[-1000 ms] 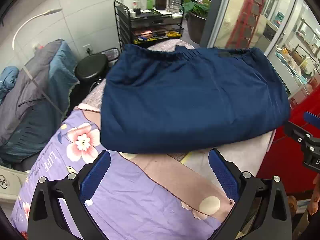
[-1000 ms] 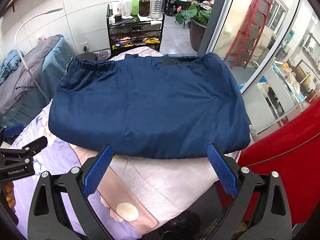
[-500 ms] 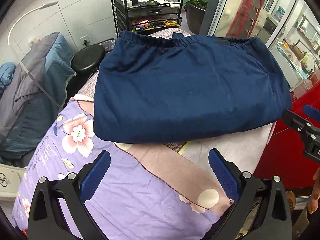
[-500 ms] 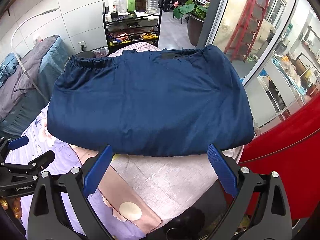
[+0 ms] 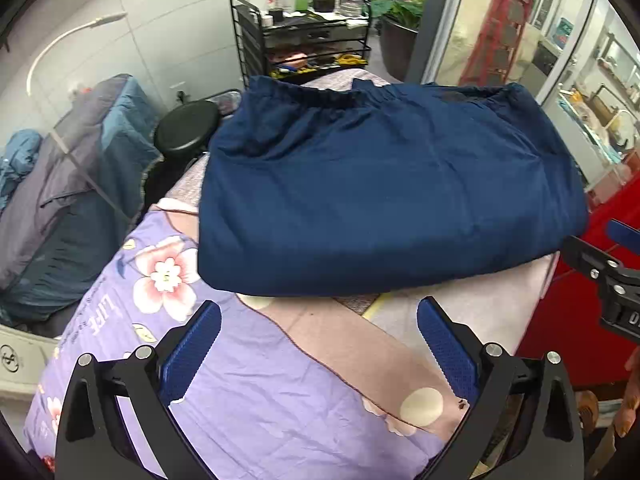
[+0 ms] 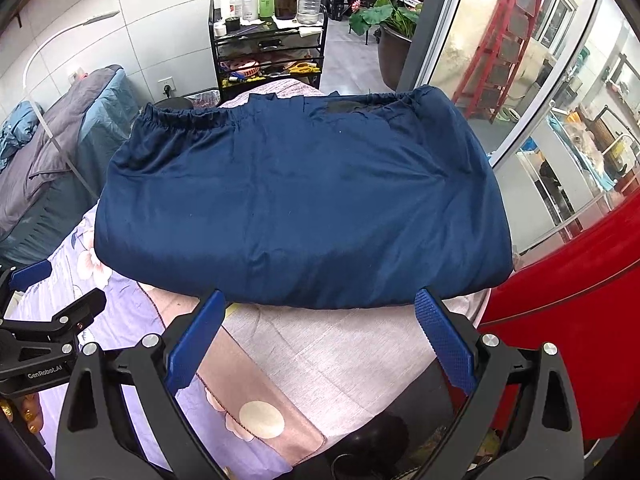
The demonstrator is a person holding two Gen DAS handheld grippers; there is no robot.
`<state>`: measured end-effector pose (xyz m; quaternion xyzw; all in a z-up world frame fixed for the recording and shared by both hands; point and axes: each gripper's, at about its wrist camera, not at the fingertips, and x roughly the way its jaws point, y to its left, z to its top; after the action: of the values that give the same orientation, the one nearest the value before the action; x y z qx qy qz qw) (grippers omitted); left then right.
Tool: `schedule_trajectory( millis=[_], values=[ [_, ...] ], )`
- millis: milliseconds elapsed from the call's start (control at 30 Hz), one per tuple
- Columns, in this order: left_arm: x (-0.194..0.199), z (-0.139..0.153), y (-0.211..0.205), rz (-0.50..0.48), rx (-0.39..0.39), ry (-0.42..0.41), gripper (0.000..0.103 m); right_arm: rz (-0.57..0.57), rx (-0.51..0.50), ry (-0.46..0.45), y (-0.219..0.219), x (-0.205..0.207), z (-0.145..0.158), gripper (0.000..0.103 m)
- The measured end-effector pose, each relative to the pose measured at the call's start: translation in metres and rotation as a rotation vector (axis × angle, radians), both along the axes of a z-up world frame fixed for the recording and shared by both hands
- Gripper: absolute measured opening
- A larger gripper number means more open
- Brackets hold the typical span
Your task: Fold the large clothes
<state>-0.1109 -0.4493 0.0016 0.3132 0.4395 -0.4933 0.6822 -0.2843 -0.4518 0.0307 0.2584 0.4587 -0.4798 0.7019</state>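
- Garment: navy blue, folded into a wide flat bundle, lies on the far half of the table, gathered elastic waistband along its far edge, rounded fold along the near edge.
- Same garment in the right wrist view: spans almost the full table width, right end reaches the table's right edge.
- Black patch at the waistband, right of centre, in both views.
- Left gripper: jaws spread wide, blue pads far apart, nothing between them; hovers over the near left part of the table, short of the garment's near edge, not touching it.
- Right gripper: jaws also wide apart, holding nothing; pad tips sit just at the garment's near fold in the picture, contact cannot be told.
- Each gripper shows at the side of the other's view: right one at the right edge of the left view, left one at the left edge of the right view, part of a hand under each.
- Floral sheet: purple with pink flowers and a pinkish band, covers the near left of the table; pale pink cloth covers the near right.
- Black cart with bottles on top stands beyond the table.
- Black stool just left of the table's far end.
- Grey-blue bedding piled at left.
- Red surface at right, beside the table.
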Motion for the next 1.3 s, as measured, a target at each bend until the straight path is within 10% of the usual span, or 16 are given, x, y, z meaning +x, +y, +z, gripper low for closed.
schedule_trajectory(
  millis=[1300],
  values=[
    [-0.0023,0.005,-0.0044,-0.007,0.013,-0.038,0.097,0.012,0.016,-0.003,0.0059,0.0021,-0.0065,0.094]
  ],
)
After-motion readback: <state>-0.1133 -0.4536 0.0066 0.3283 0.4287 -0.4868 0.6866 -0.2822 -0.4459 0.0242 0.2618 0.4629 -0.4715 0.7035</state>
